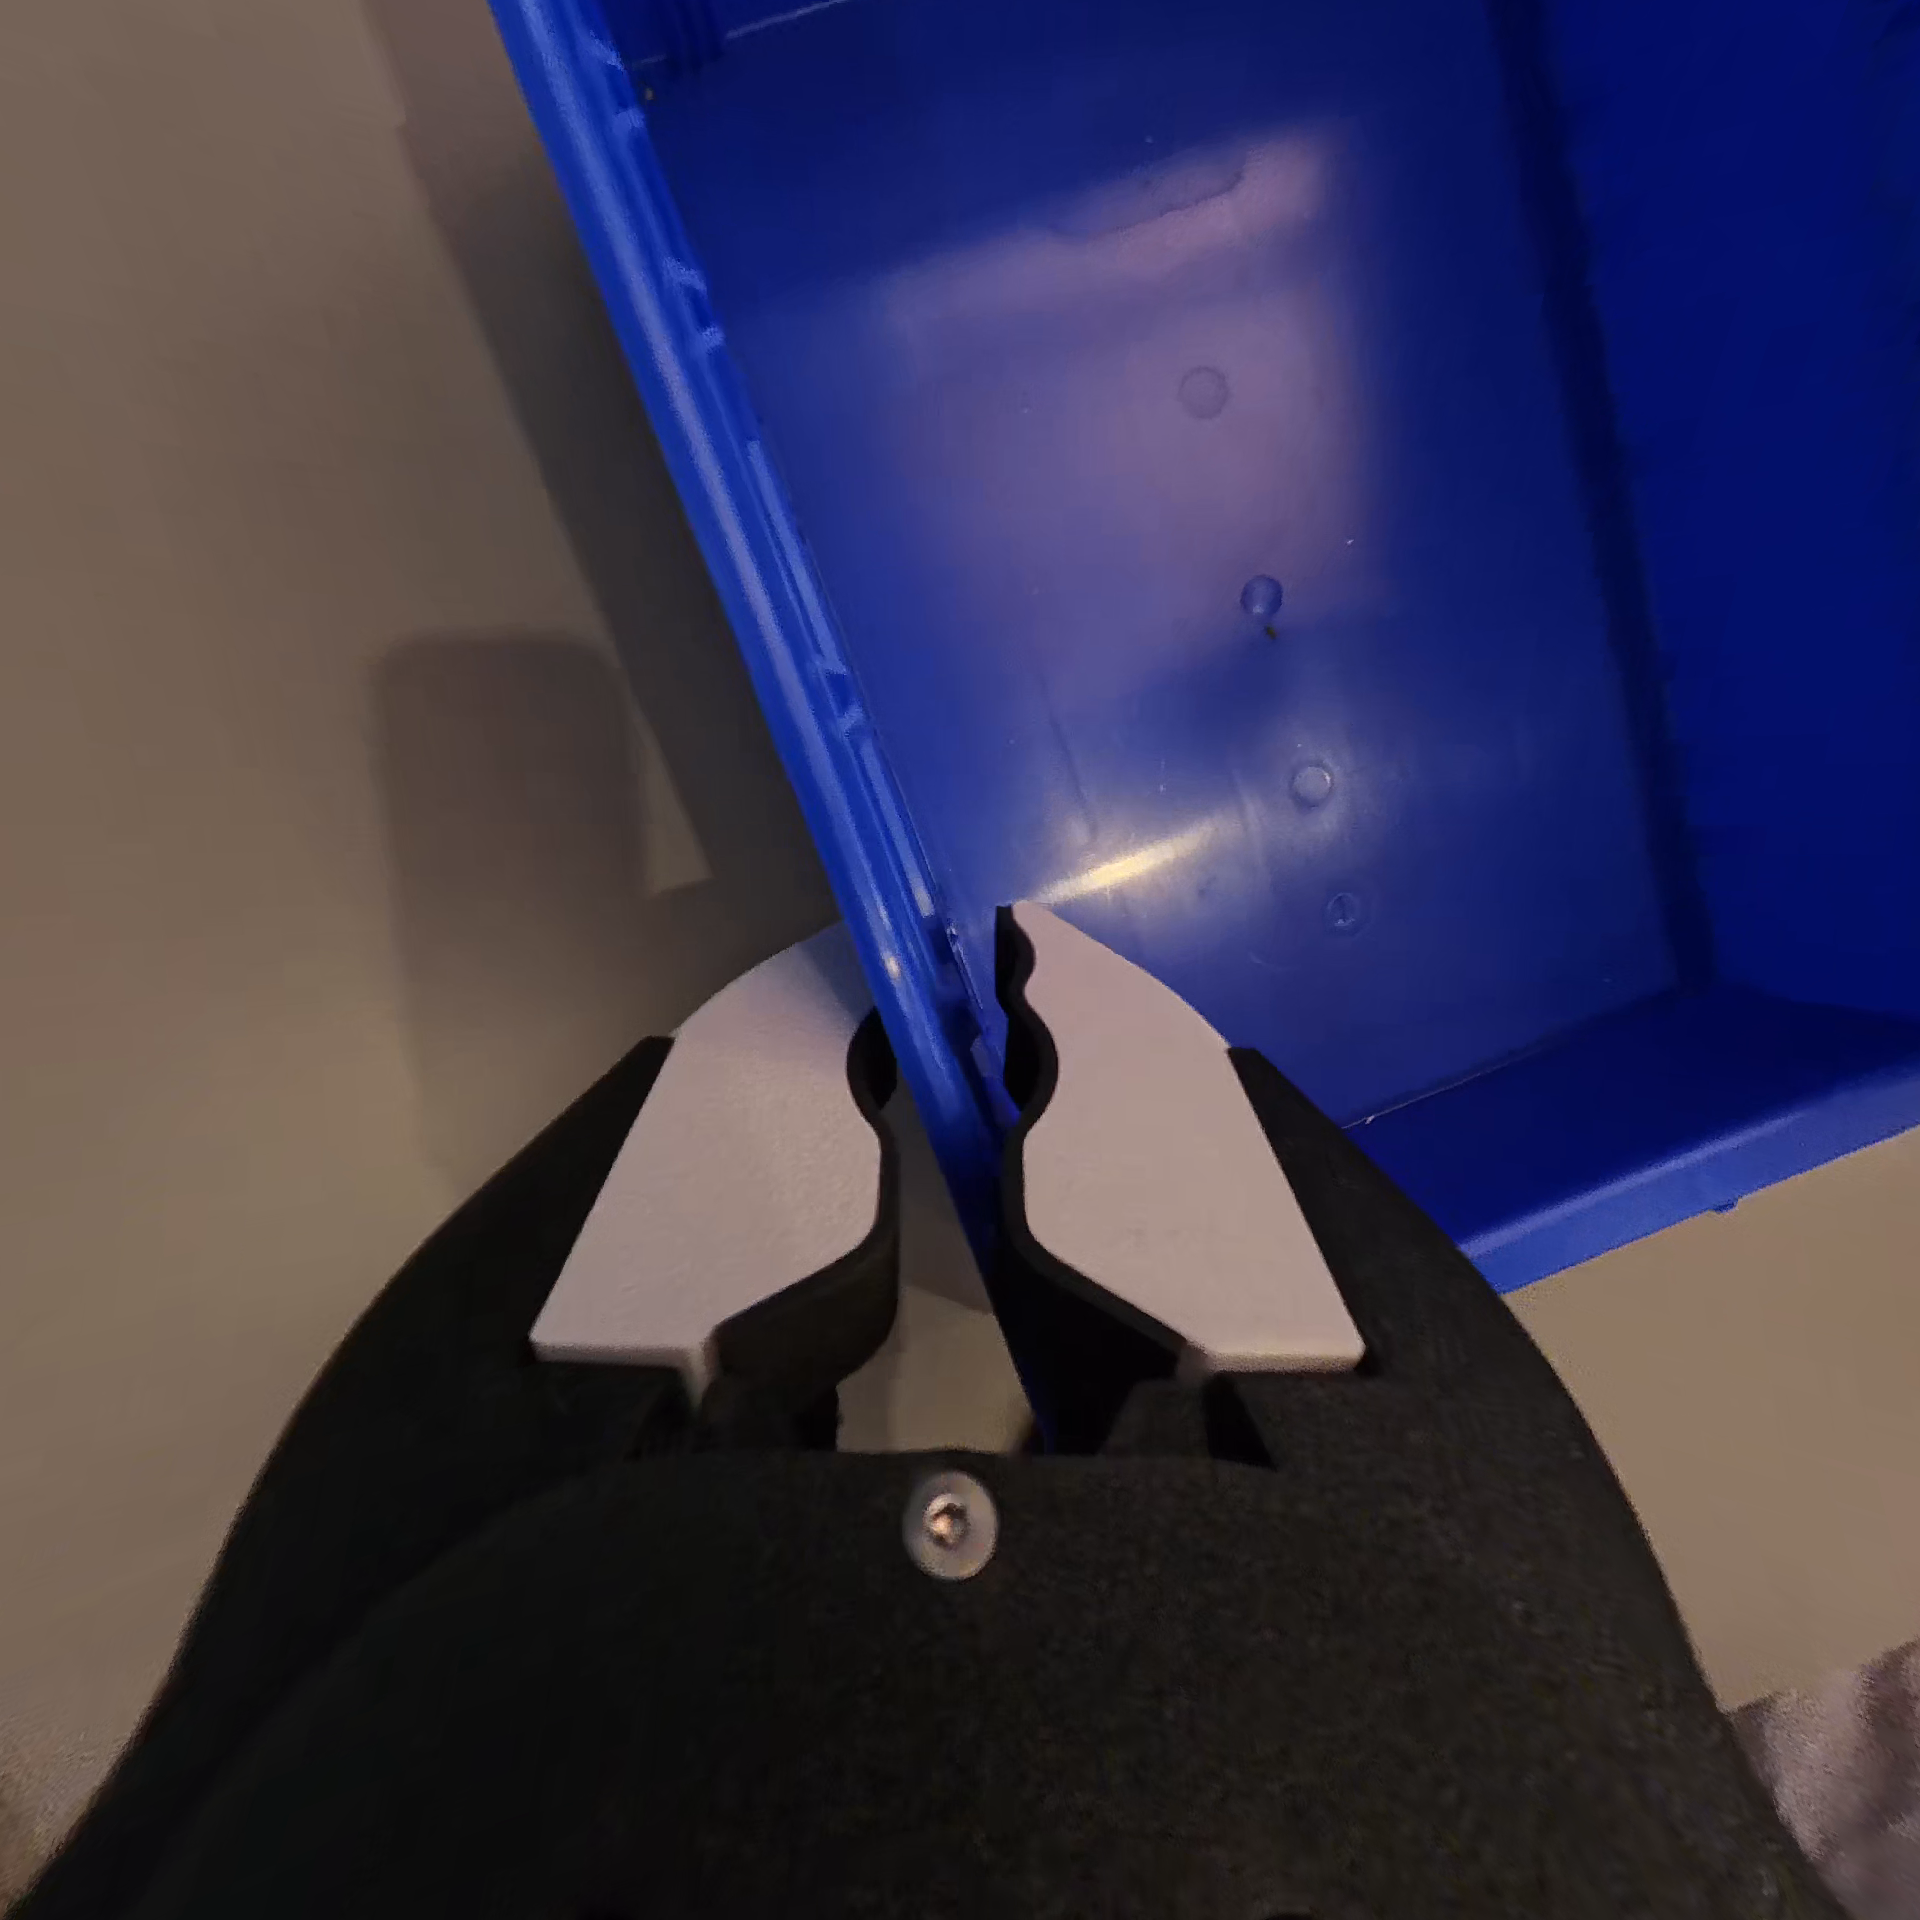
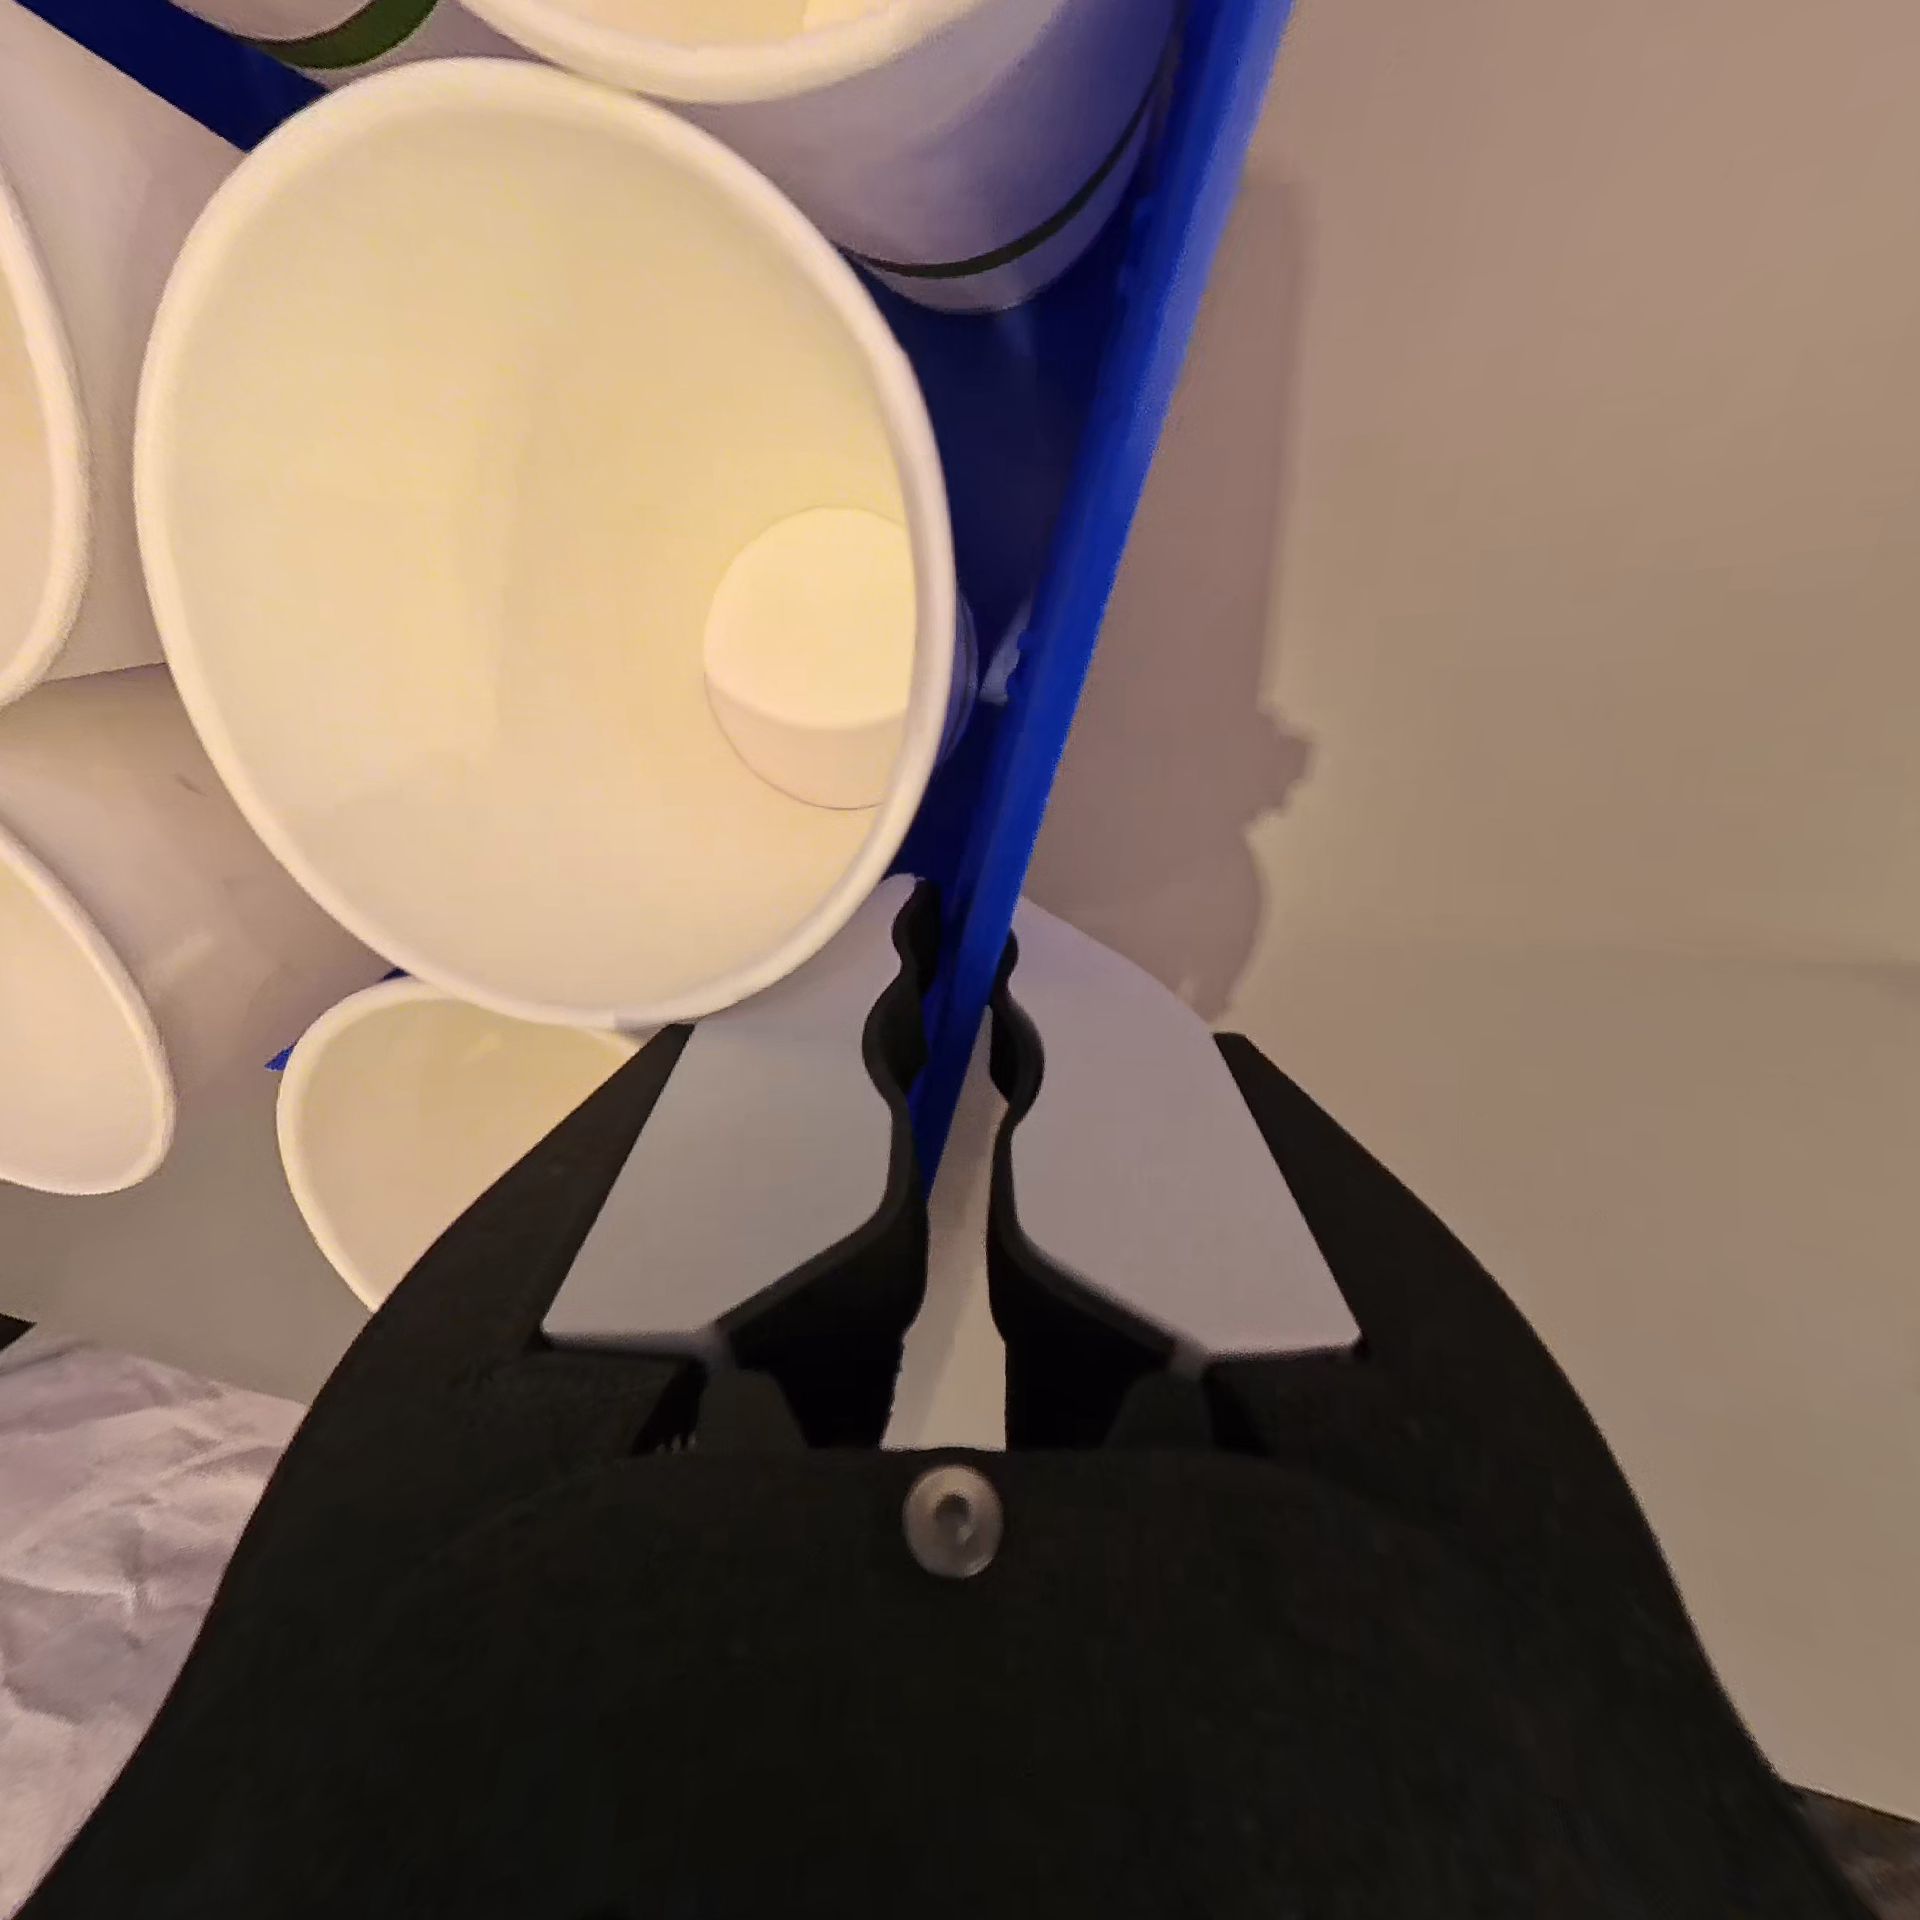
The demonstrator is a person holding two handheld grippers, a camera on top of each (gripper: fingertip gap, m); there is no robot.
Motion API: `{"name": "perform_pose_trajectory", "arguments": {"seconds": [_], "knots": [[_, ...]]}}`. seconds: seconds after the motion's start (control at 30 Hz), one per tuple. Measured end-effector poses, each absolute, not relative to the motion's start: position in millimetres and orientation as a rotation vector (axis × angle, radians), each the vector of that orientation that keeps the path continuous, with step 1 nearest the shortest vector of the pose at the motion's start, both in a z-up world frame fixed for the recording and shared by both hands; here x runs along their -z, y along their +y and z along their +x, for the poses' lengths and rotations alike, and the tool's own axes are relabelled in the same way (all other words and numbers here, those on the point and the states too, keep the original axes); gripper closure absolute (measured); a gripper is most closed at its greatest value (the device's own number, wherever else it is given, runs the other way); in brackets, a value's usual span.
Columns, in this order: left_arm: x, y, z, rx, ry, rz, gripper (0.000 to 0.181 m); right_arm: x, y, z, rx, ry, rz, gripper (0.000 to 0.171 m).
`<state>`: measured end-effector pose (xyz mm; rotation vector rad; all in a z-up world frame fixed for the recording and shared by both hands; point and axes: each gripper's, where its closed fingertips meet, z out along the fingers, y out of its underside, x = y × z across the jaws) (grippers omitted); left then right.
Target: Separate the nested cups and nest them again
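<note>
Several paper cups [image 2: 62,997] run off-frame, their count perhaps five.

Blue bin, white cups, black-and-grey claws

The bin [image 1: 1195,520] is showing glossy royal blue; the cups [image 2: 540,540] are glowing creamy white inside, one [image 2: 997,208] wearing a dark green band; the table [image 1: 260,416] is looking beige.

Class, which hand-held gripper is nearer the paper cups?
Right. The right hand-held gripper clamps the blue bin wall beside the cups; the left grips an empty bin's wall.
</note>
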<state>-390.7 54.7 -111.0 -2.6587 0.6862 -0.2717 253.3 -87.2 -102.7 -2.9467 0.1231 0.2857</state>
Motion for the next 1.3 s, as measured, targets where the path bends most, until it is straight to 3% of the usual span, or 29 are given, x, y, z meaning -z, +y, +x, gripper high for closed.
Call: {"name": "perform_pose_trajectory", "arguments": {"seconds": [0.53, 0.97, 1.3], "knots": [[111, 40, -242, 0.352, 0.664, -2.521, 0.151, 102, -72, 176, -0.302, 0.002, -2.901, 0.164], [71, 47, -233, 0.248, 0.705, -2.343, 0.128, 113, -62, 175, -0.223, 0.002, -2.953, 0.166], [44, 55, -231, 0.169, 0.764, -2.237, 0.124, 114, -62, 176, -0.316, 0.119, -2.957, 0.166]]}}
